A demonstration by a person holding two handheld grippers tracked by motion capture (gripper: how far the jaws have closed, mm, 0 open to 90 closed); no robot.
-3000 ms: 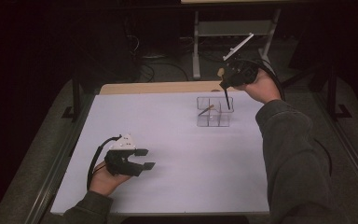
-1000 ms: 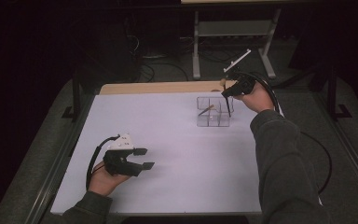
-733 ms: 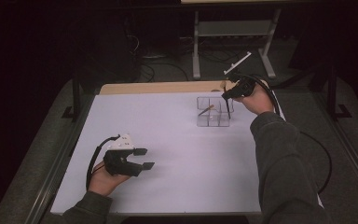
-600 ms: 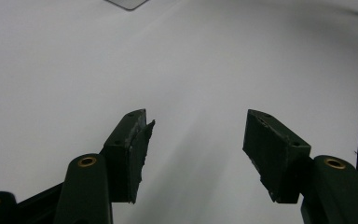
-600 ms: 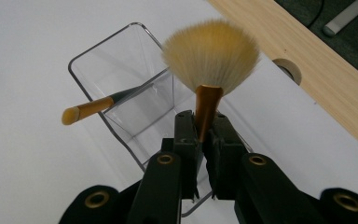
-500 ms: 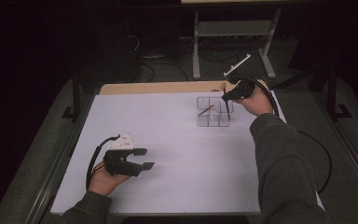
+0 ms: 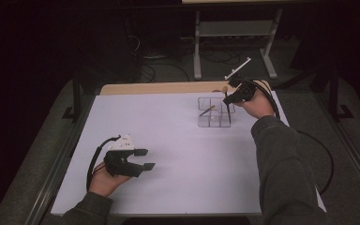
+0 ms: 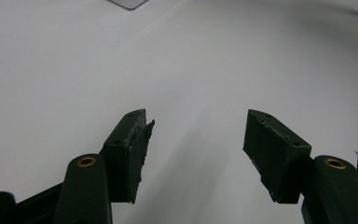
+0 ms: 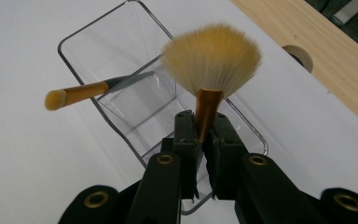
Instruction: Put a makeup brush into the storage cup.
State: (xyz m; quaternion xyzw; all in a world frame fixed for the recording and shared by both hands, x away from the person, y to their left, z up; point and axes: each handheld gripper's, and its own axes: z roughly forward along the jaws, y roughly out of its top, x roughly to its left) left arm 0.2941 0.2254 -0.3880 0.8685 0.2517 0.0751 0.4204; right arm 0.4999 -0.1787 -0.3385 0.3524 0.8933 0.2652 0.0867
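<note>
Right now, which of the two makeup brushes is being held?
The fluffy fan-headed brush, clamped by its copper neck in the right gripper. The small slim brush just leans in the clear organizer, untouched.

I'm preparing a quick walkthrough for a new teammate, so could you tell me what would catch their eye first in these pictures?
First, the fan brush with pale bristles, clamped by its copper ferrule in the right gripper above the clear organizer at the table's far right. A smaller brush leans in that organizer. Near the front left, the left gripper hangs open over the white table.
</note>
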